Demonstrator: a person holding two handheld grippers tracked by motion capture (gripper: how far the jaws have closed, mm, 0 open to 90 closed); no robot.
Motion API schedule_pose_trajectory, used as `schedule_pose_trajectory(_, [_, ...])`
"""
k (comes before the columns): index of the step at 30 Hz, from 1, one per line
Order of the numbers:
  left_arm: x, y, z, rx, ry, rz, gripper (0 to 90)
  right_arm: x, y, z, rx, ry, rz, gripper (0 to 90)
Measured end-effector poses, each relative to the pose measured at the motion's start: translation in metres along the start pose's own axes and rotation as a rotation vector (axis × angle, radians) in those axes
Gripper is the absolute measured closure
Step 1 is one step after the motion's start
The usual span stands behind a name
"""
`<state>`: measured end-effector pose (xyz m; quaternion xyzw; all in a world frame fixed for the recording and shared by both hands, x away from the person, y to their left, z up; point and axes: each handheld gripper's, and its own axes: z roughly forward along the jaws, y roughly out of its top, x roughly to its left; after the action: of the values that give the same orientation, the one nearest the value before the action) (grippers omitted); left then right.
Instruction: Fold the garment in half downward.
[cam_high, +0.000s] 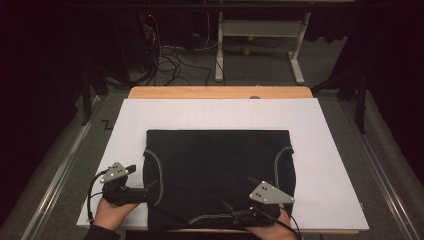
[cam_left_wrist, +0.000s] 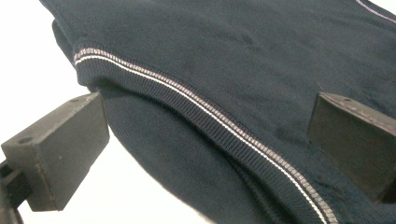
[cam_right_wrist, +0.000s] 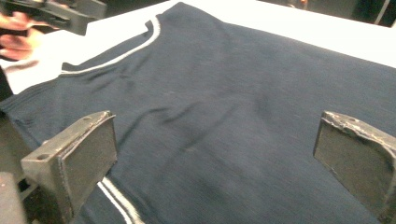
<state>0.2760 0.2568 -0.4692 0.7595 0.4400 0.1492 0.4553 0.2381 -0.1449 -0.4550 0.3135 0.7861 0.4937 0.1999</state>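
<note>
A dark navy knit garment with white-striped trim lies folded flat on the white board. My left gripper is at the garment's left edge, near its front corner. Its jaws stand wide open around the striped trim without closing on it, and one finger rests over the white board. My right gripper is at the garment's front edge, also open. In the right gripper view the fabric spreads between the two fingers.
The white board lies on a wooden table. Metal rails run along both sides of the table. Behind it, on the floor, stand a white desk frame and loose cables. The other gripper and its hand show farther off.
</note>
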Motion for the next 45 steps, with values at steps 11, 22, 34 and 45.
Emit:
schedule_pose_trajectory(11, [0.010, 0.001, 0.006, 0.004, 0.005, -0.019, 0.0, 0.040, 0.014, 0.038, 0.013, 0.108, -0.050, 0.1])
schedule_pose_trajectory(22, [0.018, 0.004, 0.007, -0.018, -0.009, -0.047, 0.0, 0.075, 0.030, 0.068, 0.015, 0.175, -0.094, 0.1])
schedule_pose_trajectory(34, [0.030, 0.024, 0.020, -0.041, 0.016, -0.058, 0.0, 0.095, 0.041, 0.093, 0.036, 0.208, -0.103, 0.2])
schedule_pose_trajectory(45, [0.046, 0.064, 0.029, -0.059, 0.029, -0.043, 0.0, 0.103, 0.050, 0.097, 0.043, 0.239, -0.110, 0.2])
